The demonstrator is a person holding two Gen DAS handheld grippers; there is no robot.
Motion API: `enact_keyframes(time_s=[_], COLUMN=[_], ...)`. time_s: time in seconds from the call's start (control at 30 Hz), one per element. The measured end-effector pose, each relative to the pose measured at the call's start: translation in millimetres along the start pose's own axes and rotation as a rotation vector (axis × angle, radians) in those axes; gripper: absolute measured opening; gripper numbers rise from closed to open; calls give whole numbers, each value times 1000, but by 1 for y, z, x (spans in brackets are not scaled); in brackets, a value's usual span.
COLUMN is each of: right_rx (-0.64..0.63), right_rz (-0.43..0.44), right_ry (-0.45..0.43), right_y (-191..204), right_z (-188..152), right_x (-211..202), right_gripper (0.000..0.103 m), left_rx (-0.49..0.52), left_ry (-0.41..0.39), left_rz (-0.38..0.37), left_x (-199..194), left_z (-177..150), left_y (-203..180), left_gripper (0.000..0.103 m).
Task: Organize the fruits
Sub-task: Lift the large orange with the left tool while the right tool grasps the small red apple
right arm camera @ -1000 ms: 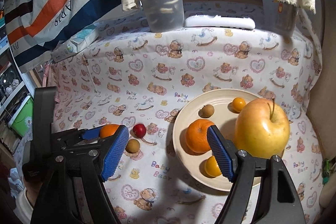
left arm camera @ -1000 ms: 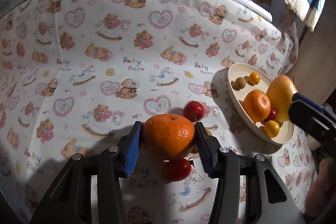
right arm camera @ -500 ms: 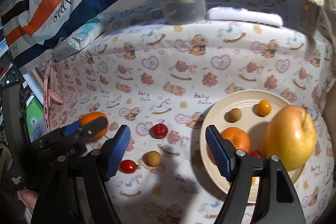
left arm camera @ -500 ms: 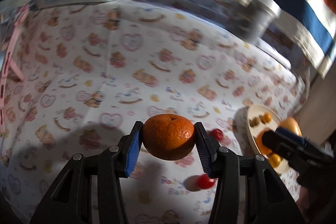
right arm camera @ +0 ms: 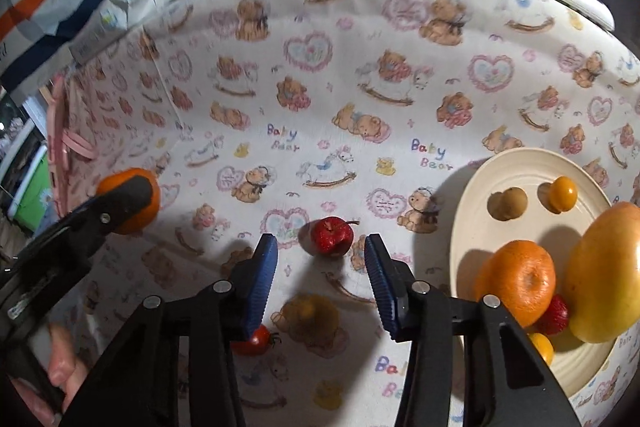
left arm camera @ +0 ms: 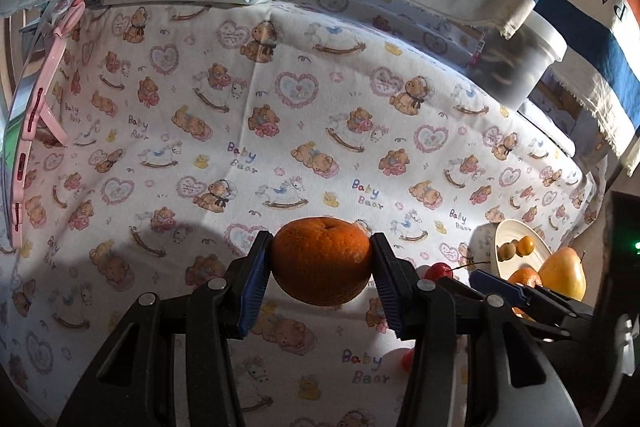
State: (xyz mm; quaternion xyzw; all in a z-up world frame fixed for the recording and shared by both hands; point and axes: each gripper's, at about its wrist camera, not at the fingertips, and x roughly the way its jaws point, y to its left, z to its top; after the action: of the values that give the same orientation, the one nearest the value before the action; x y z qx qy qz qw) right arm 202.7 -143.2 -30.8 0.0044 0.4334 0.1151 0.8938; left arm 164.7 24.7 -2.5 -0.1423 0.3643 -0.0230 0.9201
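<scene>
Orange lifted in my left jaws, right jaws spread over the small red apple.

My left gripper clamps the orange above the desk; only my right gripper view shows its parted jaws flanking the small red apple, left of the plate.

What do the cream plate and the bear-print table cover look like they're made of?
The plate looks like glazed ceramic or maybe melamine: smooth cream surface, faint concentric ridges, soft sheen. The cover looks like soft matte cotton cloth: it shows creases, folds and a printed pattern.
</scene>
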Motion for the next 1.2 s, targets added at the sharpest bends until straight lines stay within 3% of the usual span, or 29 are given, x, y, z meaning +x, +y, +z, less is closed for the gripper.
enact_keyframes(time_s=[0.17, 0.37, 0.63, 1.2], right_rx=[-32, -34, -37, -65], right_rz=[-34, -62, -70, -32], right_ry=[8, 1, -1, -33], right_y=[7, 7, 7, -12], right_z=[3, 7, 9, -17], right_x=[12, 22, 28, -22], right_gripper=[41, 40, 28, 28], left_rx=[1, -11, -8, 63], left_ry=[18, 18, 19, 27], left_rz=[-2, 3, 10, 11], left_x=[5, 5, 6, 11], left_z=[-1, -1, -1, -7], left_y=[0, 4, 4, -9], left_gripper=[48, 48, 48, 48])
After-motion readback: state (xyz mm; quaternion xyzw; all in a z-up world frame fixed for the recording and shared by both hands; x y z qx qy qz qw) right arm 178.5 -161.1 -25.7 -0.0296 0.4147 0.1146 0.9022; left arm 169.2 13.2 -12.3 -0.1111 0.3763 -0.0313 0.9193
